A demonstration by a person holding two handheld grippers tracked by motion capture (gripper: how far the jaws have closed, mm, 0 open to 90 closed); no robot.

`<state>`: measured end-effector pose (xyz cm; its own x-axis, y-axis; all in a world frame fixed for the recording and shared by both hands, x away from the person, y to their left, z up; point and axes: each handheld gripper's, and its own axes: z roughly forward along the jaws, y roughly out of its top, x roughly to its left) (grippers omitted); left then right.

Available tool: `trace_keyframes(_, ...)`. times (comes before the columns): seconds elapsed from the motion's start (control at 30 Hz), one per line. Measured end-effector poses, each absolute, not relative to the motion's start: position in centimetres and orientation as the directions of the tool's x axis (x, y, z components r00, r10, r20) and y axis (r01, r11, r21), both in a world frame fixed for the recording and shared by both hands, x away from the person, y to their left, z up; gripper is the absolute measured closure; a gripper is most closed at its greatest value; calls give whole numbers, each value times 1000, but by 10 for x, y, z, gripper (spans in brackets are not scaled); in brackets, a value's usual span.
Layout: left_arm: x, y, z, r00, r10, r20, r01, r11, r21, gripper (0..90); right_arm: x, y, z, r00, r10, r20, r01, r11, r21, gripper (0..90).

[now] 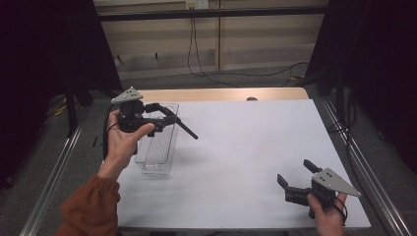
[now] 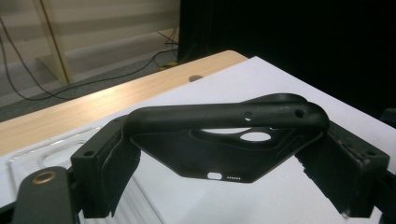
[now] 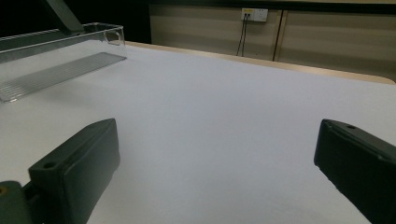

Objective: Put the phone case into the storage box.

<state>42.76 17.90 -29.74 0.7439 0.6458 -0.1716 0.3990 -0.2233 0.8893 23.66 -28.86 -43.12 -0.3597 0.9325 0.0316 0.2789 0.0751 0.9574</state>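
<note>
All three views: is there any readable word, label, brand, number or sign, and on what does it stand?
None can be read. The black phone case held in the left gripper bears no visible print. The clear tray, white table and right gripper are plain. The wall socket is too small for any marking to show.

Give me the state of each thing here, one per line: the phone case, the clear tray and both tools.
Phone case: black, clamped between the left tool's jaws, held in the air above the tray.
Clear tray: upright on the white table, nothing visible inside.
Left tool: shut on the phone case.
Right tool: open, holding nothing, low over the table.
</note>
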Motion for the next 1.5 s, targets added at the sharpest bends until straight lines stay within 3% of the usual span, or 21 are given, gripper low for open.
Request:
trace_keyframes(0.8, 455, 217, -281, 626, 762, -168, 431, -159, 888, 150, 236, -288, -434, -377, 926, 35, 268, 73, 961, 0)
trace_keyframes(1.5, 479, 221, -284, 512, 845, -157, 480, -130, 867, 149, 236, -287, -434, -388, 921, 26, 261, 83, 962, 0)
